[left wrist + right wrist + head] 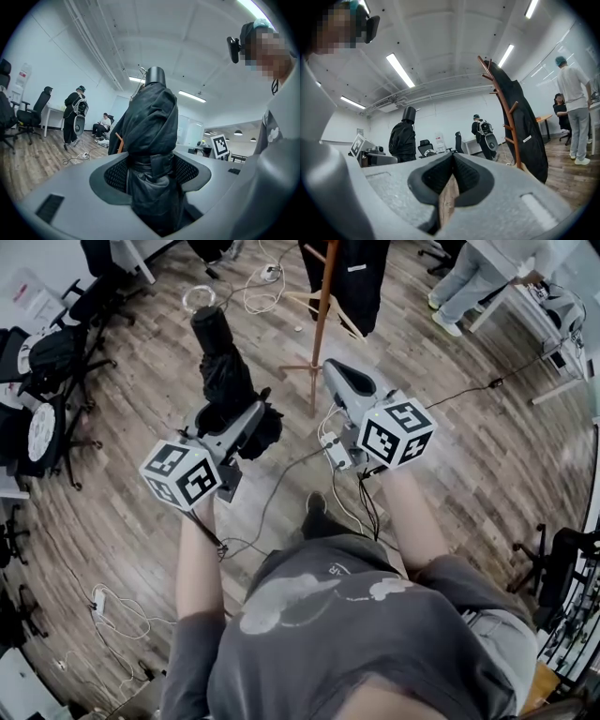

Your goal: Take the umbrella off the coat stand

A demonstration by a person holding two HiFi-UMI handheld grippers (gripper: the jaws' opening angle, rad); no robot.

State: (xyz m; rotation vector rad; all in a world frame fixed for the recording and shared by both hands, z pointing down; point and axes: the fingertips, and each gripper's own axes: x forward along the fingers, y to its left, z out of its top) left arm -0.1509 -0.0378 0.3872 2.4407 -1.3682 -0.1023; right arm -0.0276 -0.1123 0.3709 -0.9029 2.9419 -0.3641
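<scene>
A folded black umbrella (223,360) stands nearly upright in my left gripper (246,418), away from the wooden coat stand (322,324). In the left gripper view the umbrella (152,126) fills the space between the jaws, and my left gripper (151,171) is shut on its strapped middle. My right gripper (337,371) points toward the stand's base, its jaws meeting at the tips with nothing held. The right gripper view shows my right gripper (452,161), the umbrella (403,136) at left and the coat stand (508,117) at right.
A black coat (361,277) hangs on the stand. Office chairs (47,362) crowd the left side. Loose cables (262,287) lie on the wood floor. A person (469,277) stands by a white desk at top right; another with a backpack (485,133) stands farther off.
</scene>
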